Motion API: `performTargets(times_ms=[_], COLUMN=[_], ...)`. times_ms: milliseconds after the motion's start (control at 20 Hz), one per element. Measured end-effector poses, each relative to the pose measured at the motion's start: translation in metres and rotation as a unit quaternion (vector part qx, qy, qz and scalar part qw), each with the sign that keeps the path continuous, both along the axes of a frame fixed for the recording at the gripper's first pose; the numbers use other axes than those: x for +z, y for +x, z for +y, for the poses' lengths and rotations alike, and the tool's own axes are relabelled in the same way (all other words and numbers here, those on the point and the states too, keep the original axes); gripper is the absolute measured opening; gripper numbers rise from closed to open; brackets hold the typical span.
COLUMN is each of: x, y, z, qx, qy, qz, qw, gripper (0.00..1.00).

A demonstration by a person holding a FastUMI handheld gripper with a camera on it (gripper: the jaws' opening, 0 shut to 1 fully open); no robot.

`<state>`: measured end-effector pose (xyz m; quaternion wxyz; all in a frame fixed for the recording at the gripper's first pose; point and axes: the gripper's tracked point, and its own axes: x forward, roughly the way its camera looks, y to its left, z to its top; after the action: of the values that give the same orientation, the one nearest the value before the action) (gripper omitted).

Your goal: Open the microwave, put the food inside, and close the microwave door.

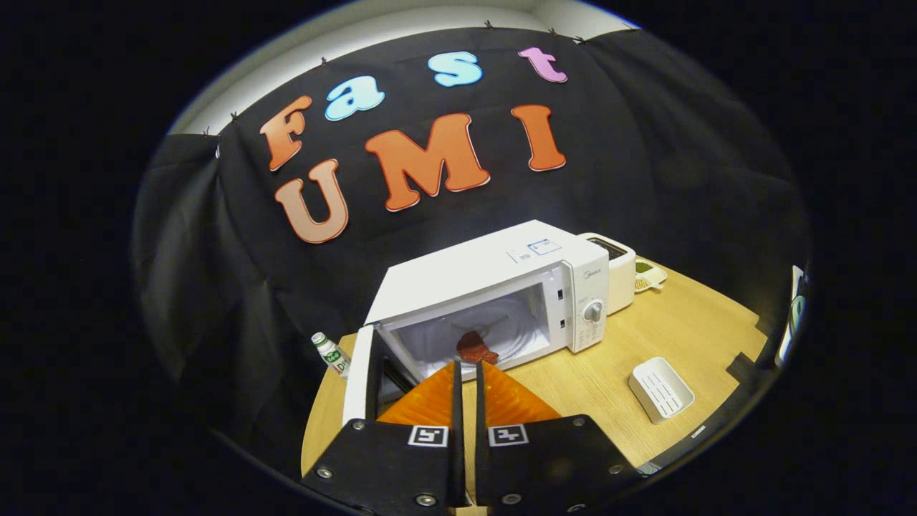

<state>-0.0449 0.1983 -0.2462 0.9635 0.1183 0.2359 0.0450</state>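
We see the microwave [494, 301] open, its door [358, 373] swung out just beside our gripper [467, 367], and the food [475, 348] resting inside, just ahead of the tips. Our gripper is nearly closed, holding nothing. We judge only closing the door remains.

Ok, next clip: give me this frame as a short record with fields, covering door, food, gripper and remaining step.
microwave: on the wooden table
door: swung open, beside the fingers
food: reddish piece inside the cavity, just beyond the fingertips
gripper: fingers nearly together, holding nothing
nearby: bottle, white tray, toaster
remaining: close the door
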Motion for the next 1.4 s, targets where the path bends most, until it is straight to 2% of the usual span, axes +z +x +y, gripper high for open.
performTargets(times_ms=[100, 300, 500, 750, 900, 1150, 1400], x=[0.009, 0.012, -0.005, -0.043, -0.068, -0.100, -0.105], y=[-0.017, -0.053, -0.091, -0.110, -0.114, -0.122, -0.110], z=[0.016, 0.065, 0.124, 0.170, 0.179, 0.180, 0.156], qx=[0.011, 0.036, 0.079, 0.130, 0.142, 0.155, 0.143], qy=[-0.023, -0.028, -0.013, -0.056, -0.088, -0.101, -0.119], qz=[-0.013, -0.033, -0.029, -0.040, -0.042, -0.018, -0.016], qw=[1.000, 0.998, 0.996, 0.989, 0.985, 0.982, 0.982], gripper=[0.01, 0.01, 0.01, 0.01, 0.01, 0.01, 0.01])
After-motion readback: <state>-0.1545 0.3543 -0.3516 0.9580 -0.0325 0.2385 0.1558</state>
